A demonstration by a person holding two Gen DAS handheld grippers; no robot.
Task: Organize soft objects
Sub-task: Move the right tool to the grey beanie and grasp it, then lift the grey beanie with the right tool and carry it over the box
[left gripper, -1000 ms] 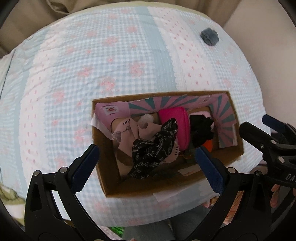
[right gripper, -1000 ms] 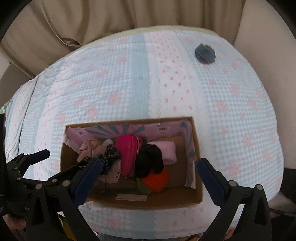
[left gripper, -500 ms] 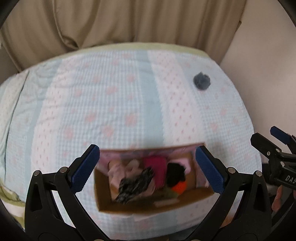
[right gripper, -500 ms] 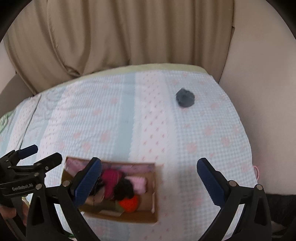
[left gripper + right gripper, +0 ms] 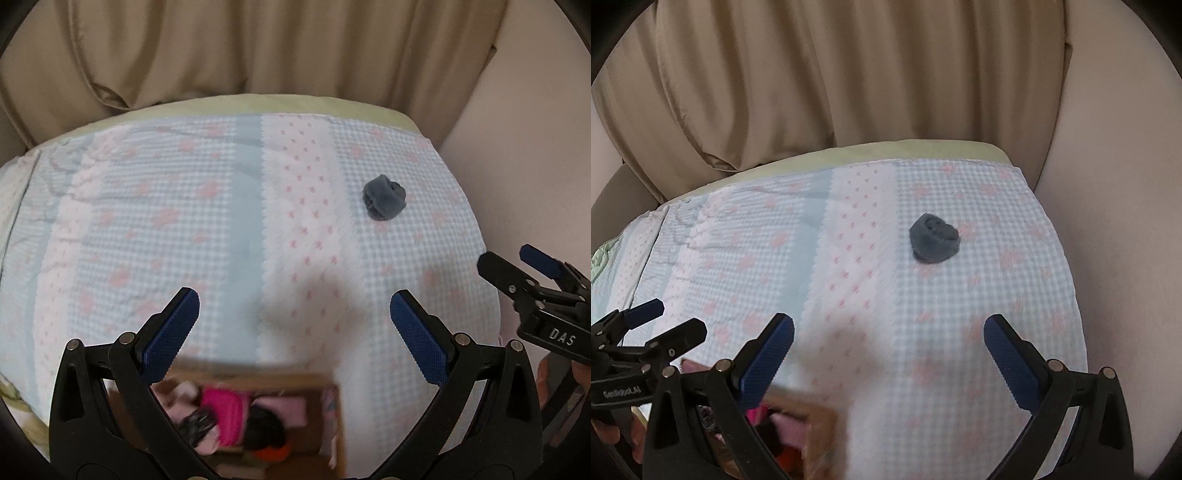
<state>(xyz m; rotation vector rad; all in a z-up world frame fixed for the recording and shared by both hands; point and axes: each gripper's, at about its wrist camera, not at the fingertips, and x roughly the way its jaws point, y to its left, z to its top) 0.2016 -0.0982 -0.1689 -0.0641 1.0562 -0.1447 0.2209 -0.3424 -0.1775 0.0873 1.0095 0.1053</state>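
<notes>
A rolled dark grey sock (image 5: pixel 385 198) lies alone on the far right of the bed, also in the right wrist view (image 5: pixel 934 239). A cardboard box (image 5: pixel 325 391) at the near edge holds several soft items, a magenta one (image 5: pixel 225 410), a black one and an orange one among them; its corner shows in the right wrist view (image 5: pixel 820 417). My left gripper (image 5: pixel 293 325) is open and empty above the box's far side. My right gripper (image 5: pixel 888 350) is open and empty, nearer than the sock, and shows at the right of the left wrist view (image 5: pixel 517 269).
The bed has a light blue and white quilt with pink flowers (image 5: pixel 184 221). A beige curtain (image 5: pixel 831 81) hangs behind it. A plain wall (image 5: pixel 1115 184) runs along the right side. The left gripper also shows at the left of the right wrist view (image 5: pixel 646 325).
Both grippers have drawn back from the box and tilted up toward the far side of the bed. The box has slid to the bottom of both views; the grey sock looks closer.
</notes>
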